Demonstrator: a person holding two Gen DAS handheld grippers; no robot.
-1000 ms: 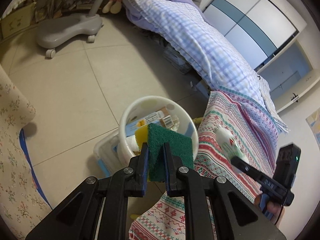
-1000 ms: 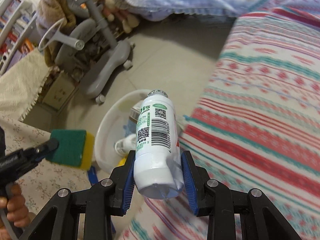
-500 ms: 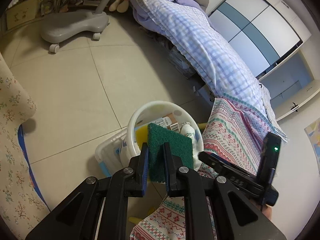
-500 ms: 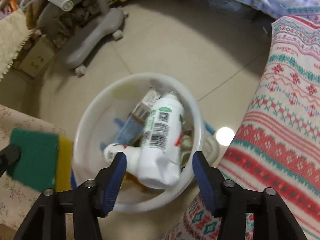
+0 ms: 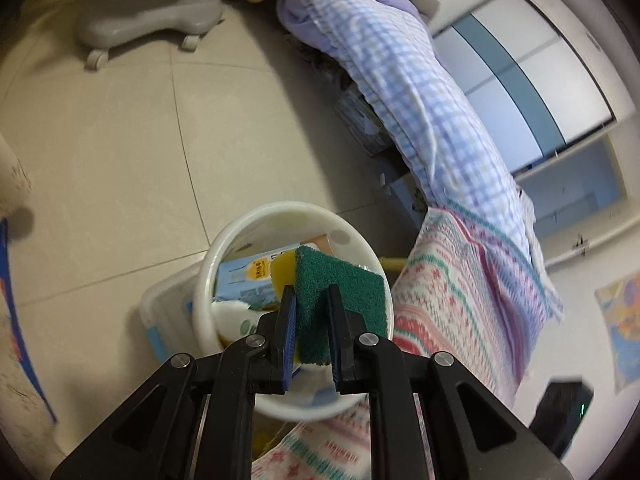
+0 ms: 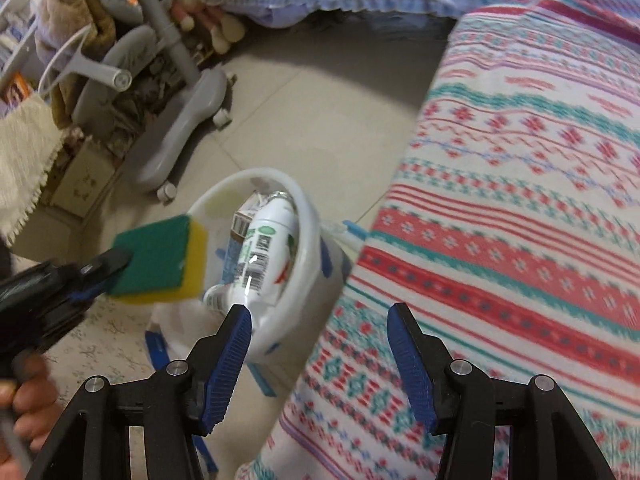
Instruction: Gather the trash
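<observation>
ok, landmark is the white bin (image 5: 224, 248) on the tile floor (image 5: 120, 152). left gripper (image 5: 312, 300) is clamped on a green-and-yellow sponge (image 5: 344, 292), jaws nearly together with the sponge pinched between the blue pads, green scouring face up toward the lens, yellow foam on the side nearer the bin's far rim. sponge sits right above the bin mouth, not touching the rim as far as i can tell. from the right wrist view the same sponge (image 6: 160, 260) hangs over the bin's left rim (image 6: 208, 204), with a hand (image 6: 24, 392) on the left gripper's handle. right gripper (image 6: 320, 320) has its jaws spread wide, nothing between them; they opened up within the last second. white bottle (image 6: 264, 248) with barcode label lies inside the bin, neck toward the far wall, resting on a blue carton (image 5: 248, 280) and other packaging. patterned blanket (image 6: 520, 200) drapes just right of the bin. grey chair base (image 5: 152, 24) stands well beyond the bin. clear tub (image 5: 164, 304) touches the bin's near-left side.
</observation>
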